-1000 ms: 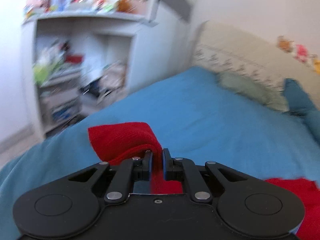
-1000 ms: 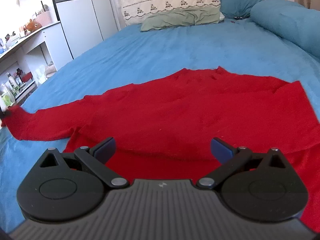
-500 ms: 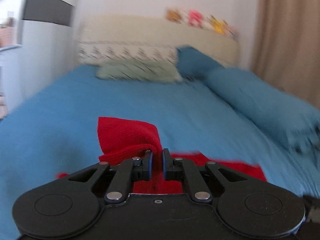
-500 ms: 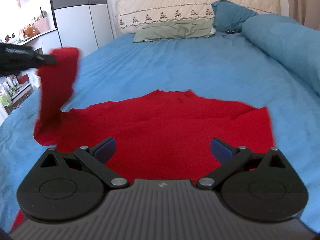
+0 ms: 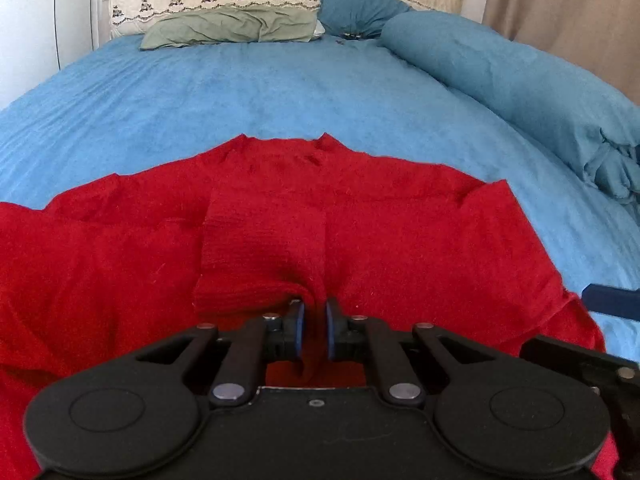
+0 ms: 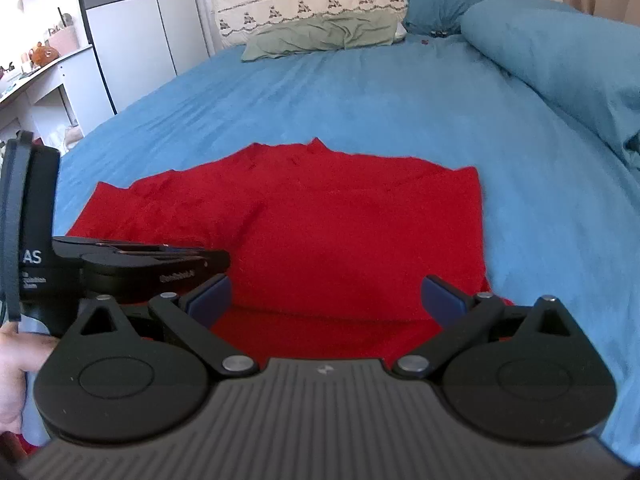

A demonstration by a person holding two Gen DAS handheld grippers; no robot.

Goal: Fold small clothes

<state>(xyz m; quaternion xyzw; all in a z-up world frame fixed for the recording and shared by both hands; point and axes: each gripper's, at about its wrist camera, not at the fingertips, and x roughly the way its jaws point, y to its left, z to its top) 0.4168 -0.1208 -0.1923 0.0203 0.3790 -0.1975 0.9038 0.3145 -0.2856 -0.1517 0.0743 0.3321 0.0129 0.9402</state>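
A red sweater (image 5: 400, 220) lies flat on the blue bedspread (image 5: 280, 92), neck toward the pillows. Its left sleeve (image 5: 260, 248) is folded across the body, cuff lying on the chest. My left gripper (image 5: 314, 320) still has the sleeve's end between its pads, and its jaws are opening. The right wrist view shows the sweater (image 6: 340, 220) with its right side folded straight. My right gripper (image 6: 326, 296) hovers open over the lower part of the sweater, nothing between its fingers. The left gripper's body (image 6: 120, 264) sits just left of it.
A green pillow (image 5: 232, 28) and a cream headboard lie at the far end. A long teal bolster (image 5: 500, 80) runs down the bed's right side. A wardrobe (image 6: 136, 40) and a cluttered desk (image 6: 40, 72) stand left of the bed. A person's hand (image 6: 16, 364) shows at the lower left.
My left gripper swung from the bed's left side to over the sweater's middle, carrying the sleeve across onto the body and lowering it. The right gripper shifted sideways over the sweater, staying open.
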